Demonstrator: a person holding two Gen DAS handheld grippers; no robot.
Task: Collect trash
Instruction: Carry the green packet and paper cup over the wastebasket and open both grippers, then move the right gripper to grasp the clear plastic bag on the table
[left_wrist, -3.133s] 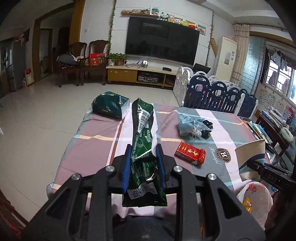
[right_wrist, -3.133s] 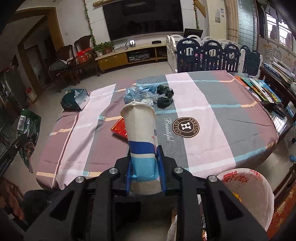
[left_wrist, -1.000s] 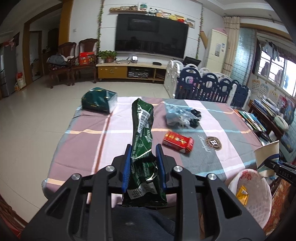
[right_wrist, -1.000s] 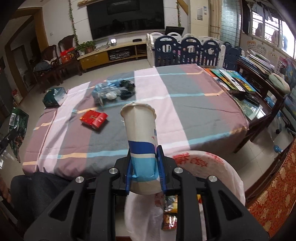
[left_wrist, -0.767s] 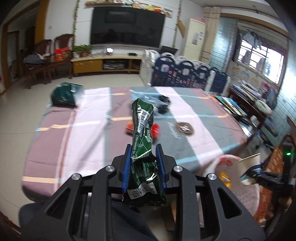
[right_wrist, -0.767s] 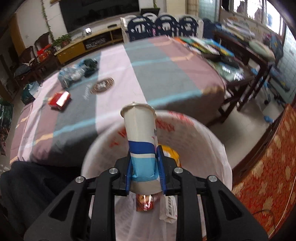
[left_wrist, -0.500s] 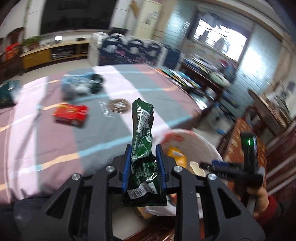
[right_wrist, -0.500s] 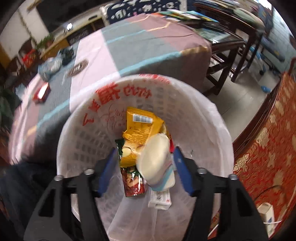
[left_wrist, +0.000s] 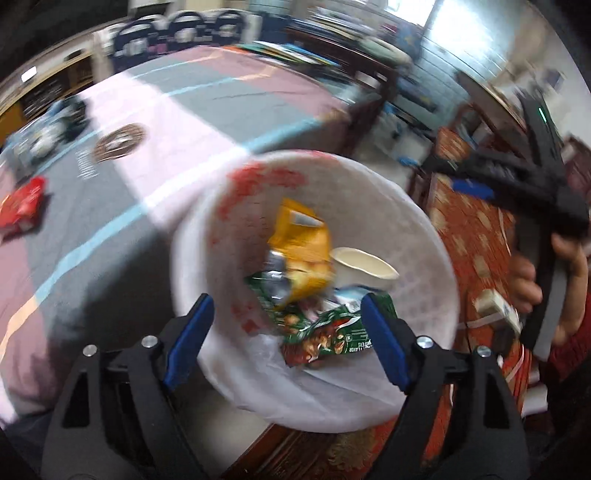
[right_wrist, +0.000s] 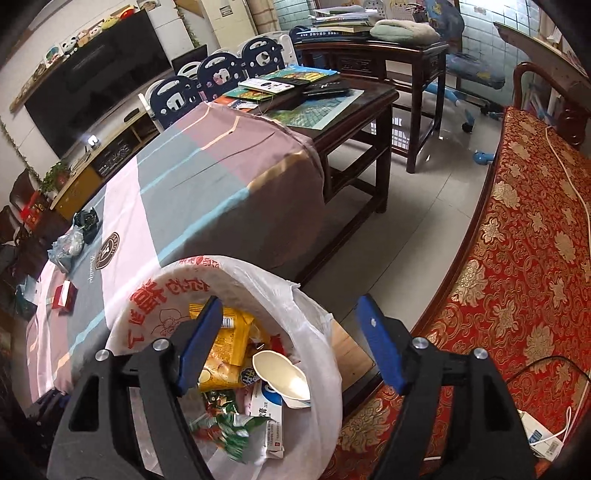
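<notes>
So the green snack bag (left_wrist: 332, 334) lay inside the white lined bin (left_wrist: 436, 258), low in the heap, long side running roughly crosswise to the left gripper (left_wrist: 284, 339) above it. The paper cup (right_wrist: 280, 373) sat just beside it in the bin, mouth tipped up, resting against the yellow packet (right_wrist: 236, 332). Both pieces were in, nothing pinched.

Left gripper: jaws had just been opening, stood wide, nothing pressed between the pads; the green bag showed between them but lower down, in the bin. Right gripper (right_wrist: 291, 339): jaws had just been opening too, wide apart and empty, pointed down at the bin rim with the cup below.

Remaining trash, by my read: red box (right_wrist: 65, 295) and the crumpled plastic bag clump (right_wrist: 72, 240) on the striped tablecloth (right_wrist: 207, 192), well apart from the bin, across the table away from both grippers. In the left view the red box (left_wrist: 22, 206) lay far left, long axis roughly along the table edge. The left hand looked nearer to it; the right hand (left_wrist: 532, 280) sat on the bin's other side by the red patterned sofa (right_wrist: 517, 240). Left view was motion-blurred, so the box's exact angle was unclear.
</notes>
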